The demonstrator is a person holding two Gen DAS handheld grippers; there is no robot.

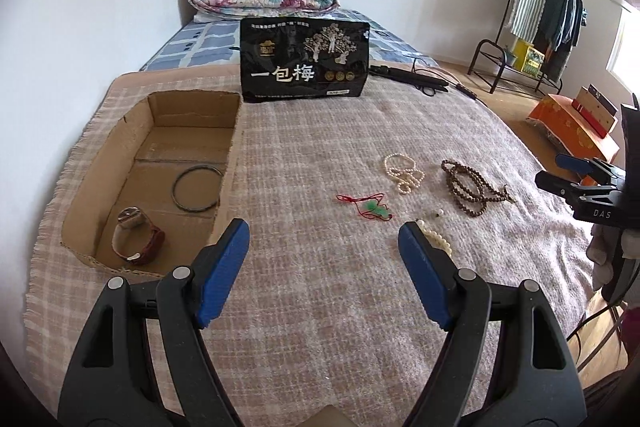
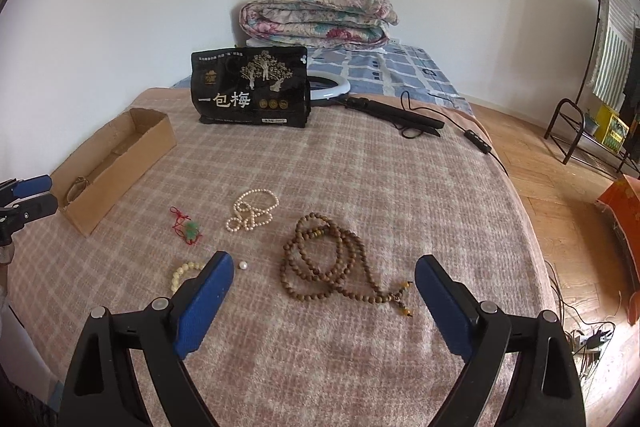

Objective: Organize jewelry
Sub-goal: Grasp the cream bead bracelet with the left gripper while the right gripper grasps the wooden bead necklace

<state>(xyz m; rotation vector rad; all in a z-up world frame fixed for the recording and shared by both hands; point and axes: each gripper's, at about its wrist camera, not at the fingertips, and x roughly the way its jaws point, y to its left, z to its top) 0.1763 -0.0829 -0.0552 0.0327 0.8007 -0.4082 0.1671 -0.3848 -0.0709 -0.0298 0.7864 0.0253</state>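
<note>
Cardboard box (image 1: pixel 160 163) sits left of frame on the plaid blanket (image 1: pixel 320 167), long axis running toward the wall, with a bangle (image 1: pixel 197 189) and watch (image 1: pixel 136 237) inside. Black snack bag (image 1: pixel 305 61) stands behind. Wooden bead necklace (image 2: pixel 332 263) sprawls mid-frame, tassel pointing lower right, pearls (image 2: pixel 252 211) and red-cord pendant (image 2: pixel 186 225) to its left. Left gripper (image 1: pixel 323 239) and right gripper (image 2: pixel 324 279) both gape, empty.
</note>
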